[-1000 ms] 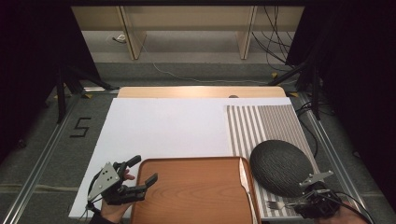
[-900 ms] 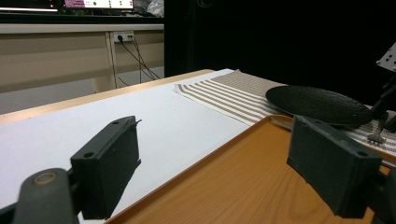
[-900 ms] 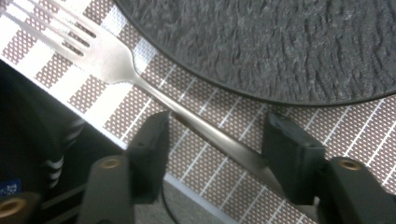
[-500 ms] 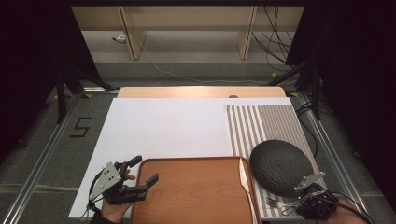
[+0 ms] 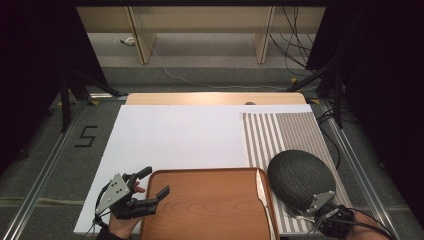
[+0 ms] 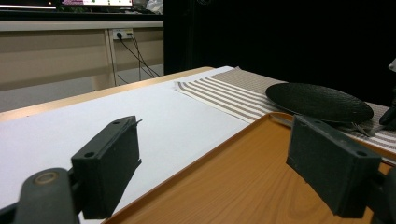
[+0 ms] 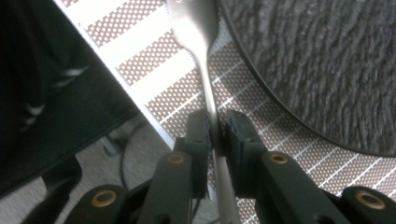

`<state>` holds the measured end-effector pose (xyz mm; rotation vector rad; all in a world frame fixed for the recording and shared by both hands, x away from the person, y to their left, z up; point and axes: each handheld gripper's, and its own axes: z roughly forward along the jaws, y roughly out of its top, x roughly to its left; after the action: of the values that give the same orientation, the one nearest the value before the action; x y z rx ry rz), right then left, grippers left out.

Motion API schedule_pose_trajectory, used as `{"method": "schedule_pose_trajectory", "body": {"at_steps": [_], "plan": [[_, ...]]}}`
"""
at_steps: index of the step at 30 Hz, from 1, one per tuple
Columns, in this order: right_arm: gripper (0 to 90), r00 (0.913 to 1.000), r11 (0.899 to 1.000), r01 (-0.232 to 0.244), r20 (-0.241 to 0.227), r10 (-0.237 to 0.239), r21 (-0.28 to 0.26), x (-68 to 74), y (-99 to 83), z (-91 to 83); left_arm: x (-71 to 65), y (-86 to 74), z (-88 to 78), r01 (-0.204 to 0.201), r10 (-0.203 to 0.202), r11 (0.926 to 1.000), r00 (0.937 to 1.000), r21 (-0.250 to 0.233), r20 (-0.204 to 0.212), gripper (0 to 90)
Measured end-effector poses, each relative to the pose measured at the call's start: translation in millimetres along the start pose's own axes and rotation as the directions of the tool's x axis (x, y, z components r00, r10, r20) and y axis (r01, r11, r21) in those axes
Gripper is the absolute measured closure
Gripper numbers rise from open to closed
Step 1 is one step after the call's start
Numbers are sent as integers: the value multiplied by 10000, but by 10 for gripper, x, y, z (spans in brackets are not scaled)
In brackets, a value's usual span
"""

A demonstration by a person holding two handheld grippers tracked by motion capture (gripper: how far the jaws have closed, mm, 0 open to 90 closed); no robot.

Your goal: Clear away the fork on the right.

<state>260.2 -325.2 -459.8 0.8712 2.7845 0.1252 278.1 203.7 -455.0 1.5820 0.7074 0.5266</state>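
My right gripper [image 7: 213, 135] is shut on the thin handle of a silver fork [image 7: 196, 28]; its jaws have just been closing around it. The fork lies on the striped placemat [image 7: 140, 60] beside the rim of a dark textured plate [image 7: 317, 60]. From above, the right gripper [image 5: 312, 220] sits at the table's near right corner, below the plate [image 5: 300, 177]. My left gripper [image 5: 154, 182] is open, its jaws straddling the left rim of the wooden tray [image 5: 210, 200], with nothing between them [image 6: 215, 158].
A knife [image 5: 261, 187] lies along the tray's right edge. A white sheet [image 5: 175, 135] covers the table's left and middle, and the placemat [image 5: 280, 132] covers the right. Shelving and cables stand beyond the far edge.
The right gripper has shifted slightly left toward the fork and its jaws have closed on the handle. The left gripper has stayed put.
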Motion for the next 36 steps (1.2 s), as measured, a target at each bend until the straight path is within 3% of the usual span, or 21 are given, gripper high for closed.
{"method": "schedule_pose_trajectory", "body": {"at_steps": [2,3,6,7,16,20,23,25,28,33,34,36], "plan": [[821,9999,9998,100,-40,-99,151,13,12,-3,-4,1,2,-32,32,10000,10000,9,-10,163],[839,9982,9978,593,-62,-592,310,28,37,-1,-6,1,4,-41,41,10000,10000,13,-1,163],[848,9961,9942,888,-32,-887,599,48,71,-1,-2,-1,4,-13,13,10000,10000,14,-2,163],[852,9926,9904,1212,-26,-1213,659,46,87,1,1,-1,3,-7,7,10000,10000,20,-17,164],[855,9862,9851,1658,-123,-1654,454,92,111,-37,0,2,0,-22,22,10000,10000,15,-11,163],[856,9845,9843,1749,-120,-1752,-239,102,122,-107,1,3,0,-16,16,10000,10000,8,-15,163],[855,9842,9813,1760,311,-1740,-781,100,138,-164,1,3,-3,-22,22,10000,10000,4,-15,163],[856,9855,9753,1695,224,-1680,-1419,91,139,-192,4,4,-4,9,-9,10000,10000,-30,-21,163],[856,9893,9639,1417,666,-1299,-2255,83,163,-247,5,5,-6,12,-12,10000,10000,-40,-25,163],[856,9951,9247,979,212,-969,-3679,62,175,-336,6,5,-5,13,-13,10000,10000,-30,-47,163],[856,9951,9247,979,212,-969,-3679,62,175,-336,6,5,-6,15,-15,10000,10000,-32,-45,163],[856,9977,9110,619,1,-677,-4077,70,191,-371,9,8,-10,21,-21,10000,10000,-68,-65,163]]}}
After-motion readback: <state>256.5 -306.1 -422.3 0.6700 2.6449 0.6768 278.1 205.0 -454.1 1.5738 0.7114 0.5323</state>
